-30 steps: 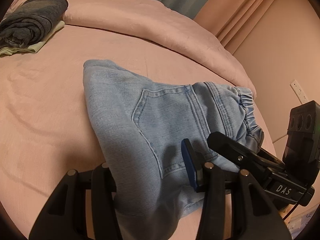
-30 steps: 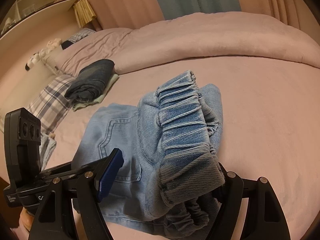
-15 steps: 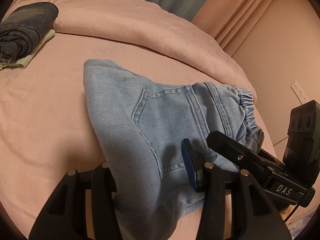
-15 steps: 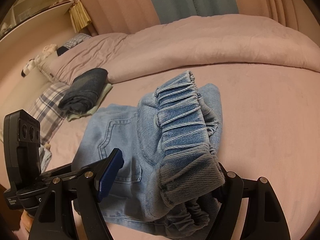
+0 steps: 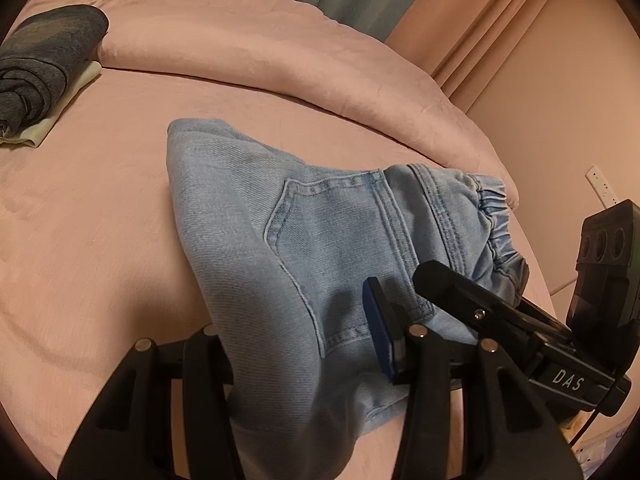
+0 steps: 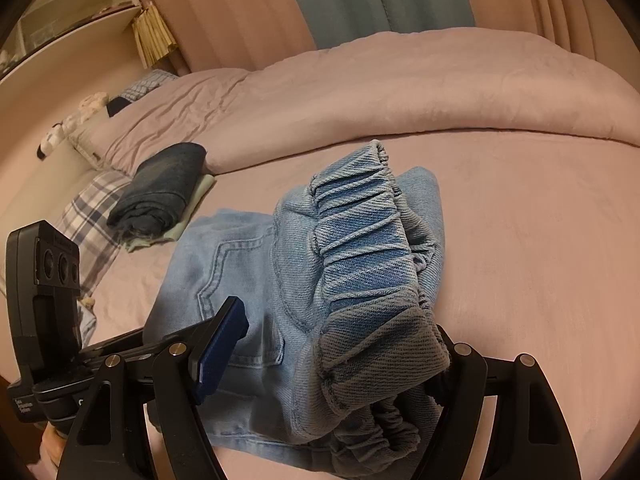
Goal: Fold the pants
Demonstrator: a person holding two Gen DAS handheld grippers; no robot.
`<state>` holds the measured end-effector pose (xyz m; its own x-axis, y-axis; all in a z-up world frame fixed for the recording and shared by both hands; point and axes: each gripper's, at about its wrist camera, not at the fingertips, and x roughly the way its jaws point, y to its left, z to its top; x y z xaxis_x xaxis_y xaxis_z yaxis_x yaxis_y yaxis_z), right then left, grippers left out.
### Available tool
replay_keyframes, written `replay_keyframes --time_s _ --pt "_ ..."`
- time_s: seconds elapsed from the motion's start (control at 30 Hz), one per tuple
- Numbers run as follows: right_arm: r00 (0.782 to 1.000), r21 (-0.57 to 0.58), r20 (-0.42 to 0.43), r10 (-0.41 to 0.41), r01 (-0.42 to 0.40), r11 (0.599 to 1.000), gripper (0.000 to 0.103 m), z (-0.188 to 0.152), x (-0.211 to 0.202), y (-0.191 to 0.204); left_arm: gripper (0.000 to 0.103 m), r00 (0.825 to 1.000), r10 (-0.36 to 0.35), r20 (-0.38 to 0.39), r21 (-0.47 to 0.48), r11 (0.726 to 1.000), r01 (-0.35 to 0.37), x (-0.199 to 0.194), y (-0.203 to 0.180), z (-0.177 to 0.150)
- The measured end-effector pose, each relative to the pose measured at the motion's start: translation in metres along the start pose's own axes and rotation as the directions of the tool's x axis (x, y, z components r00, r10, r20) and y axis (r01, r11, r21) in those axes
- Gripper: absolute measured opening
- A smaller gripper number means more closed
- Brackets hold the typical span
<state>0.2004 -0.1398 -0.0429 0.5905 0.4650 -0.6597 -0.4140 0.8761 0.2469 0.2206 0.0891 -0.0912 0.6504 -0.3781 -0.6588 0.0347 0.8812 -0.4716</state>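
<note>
1. Already, the pants (image 5: 320,248) are seen folded into a compact light-denim bundle lying on the bed (image 5: 100,240), back pocket up.
2. Denim is clenched in the left gripper (image 5: 304,368) at the bundle's near end.
3. The elastic waistband is gripped and lifted by the right gripper (image 6: 340,368).
4. One last fold and release are judged left.
5. Folded dark clothes (image 6: 160,192) are noted well apart.
</note>
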Motion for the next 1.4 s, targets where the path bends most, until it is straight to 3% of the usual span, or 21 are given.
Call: replay_keyframes --time_s 0.57,1.4 --pt "1.000 -0.005 0.002 -0.002 0.002 1.000 0.080 0.016 0.016 -0.003 0.047 1.000 0.011 0.014 -0.008 1.000 -0.011 -0.006 0.006 -0.004" --pt "0.998 0.011 -0.056 -0.006 0.007 1.000 0.080 0.019 0.039 -0.010 0.048 0.998 0.048 -0.031 -0.026 0.998 -0.049 -0.009 0.011 -0.007"
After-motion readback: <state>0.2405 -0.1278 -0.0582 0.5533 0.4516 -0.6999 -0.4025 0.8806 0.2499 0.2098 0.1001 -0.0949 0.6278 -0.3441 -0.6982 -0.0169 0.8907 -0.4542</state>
